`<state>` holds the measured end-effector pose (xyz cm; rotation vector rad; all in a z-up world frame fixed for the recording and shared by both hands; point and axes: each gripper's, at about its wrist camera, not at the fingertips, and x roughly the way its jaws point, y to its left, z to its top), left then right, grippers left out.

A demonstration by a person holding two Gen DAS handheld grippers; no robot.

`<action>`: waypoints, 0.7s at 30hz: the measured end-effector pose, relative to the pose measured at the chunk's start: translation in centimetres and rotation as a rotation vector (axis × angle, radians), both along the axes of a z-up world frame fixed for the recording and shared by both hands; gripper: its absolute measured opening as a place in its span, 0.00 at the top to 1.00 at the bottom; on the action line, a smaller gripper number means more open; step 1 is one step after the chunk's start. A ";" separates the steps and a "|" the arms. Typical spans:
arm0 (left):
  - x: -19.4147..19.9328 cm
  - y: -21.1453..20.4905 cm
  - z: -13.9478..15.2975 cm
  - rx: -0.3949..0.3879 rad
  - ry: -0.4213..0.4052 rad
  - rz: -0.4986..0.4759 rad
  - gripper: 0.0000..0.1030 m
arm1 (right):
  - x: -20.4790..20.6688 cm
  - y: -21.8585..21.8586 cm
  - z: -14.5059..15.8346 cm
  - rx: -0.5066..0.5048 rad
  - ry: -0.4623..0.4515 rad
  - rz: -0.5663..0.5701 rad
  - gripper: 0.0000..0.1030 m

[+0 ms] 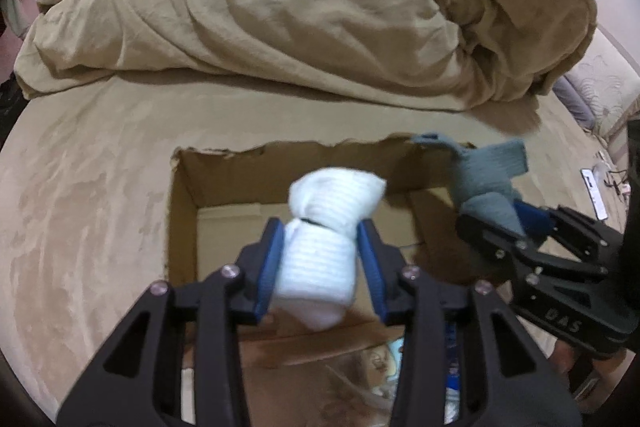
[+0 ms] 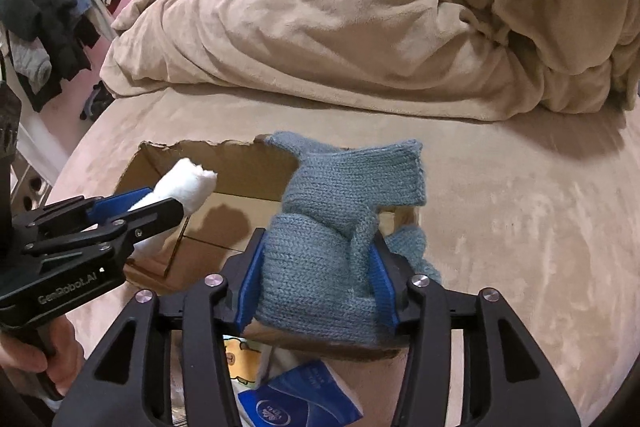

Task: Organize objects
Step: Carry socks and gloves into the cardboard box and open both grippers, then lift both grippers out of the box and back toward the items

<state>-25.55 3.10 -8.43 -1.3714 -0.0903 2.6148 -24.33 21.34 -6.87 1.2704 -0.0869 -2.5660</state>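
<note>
My left gripper [image 1: 322,231] is shut on a rolled white sock bundle [image 1: 324,231] and holds it above an open cardboard box [image 1: 182,211] on the bed. It also shows in the right wrist view [image 2: 168,203] with the white bundle [image 2: 188,185] sticking out over the box [image 2: 132,167]. My right gripper [image 2: 316,259] is shut on a blue-grey knitted sock bundle [image 2: 320,259] above the box's right side. In the left wrist view the right gripper [image 1: 504,219] and the blue-grey bundle [image 1: 484,179] are at the box's right wall.
A crumpled tan duvet [image 1: 320,7] lies across the far half of the bed. Clothes hang on a rack [image 2: 60,19] at the left. A blue packet [image 2: 304,399] and other printed items lie below the grippers. A phone [image 1: 594,195] and cables lie at the right.
</note>
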 end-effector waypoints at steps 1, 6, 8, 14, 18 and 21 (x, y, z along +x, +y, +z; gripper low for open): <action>0.1 -0.1 -0.1 -0.004 -0.003 0.007 0.59 | 0.2 0.0 0.1 -0.001 0.009 0.001 0.48; 0.9 -0.6 0.2 -0.026 -0.030 0.037 0.52 | 0.9 0.0 1.2 0.006 0.065 0.003 0.21; 2.1 -1.0 0.9 -0.023 -0.019 0.050 0.40 | 1.5 0.1 2.1 0.003 0.075 -0.004 0.21; 6.4 -1.8 3.7 -0.024 0.054 0.073 0.21 | 4.7 0.9 4.5 -0.004 0.108 -0.030 0.16; 9.9 -2.5 5.8 -0.036 0.116 0.090 0.20 | 7.7 1.2 5.8 0.005 0.123 -0.041 0.16; 12.7 -3.0 7.3 -0.050 0.192 0.114 0.19 | 10.4 1.0 6.9 0.022 0.155 -0.046 0.15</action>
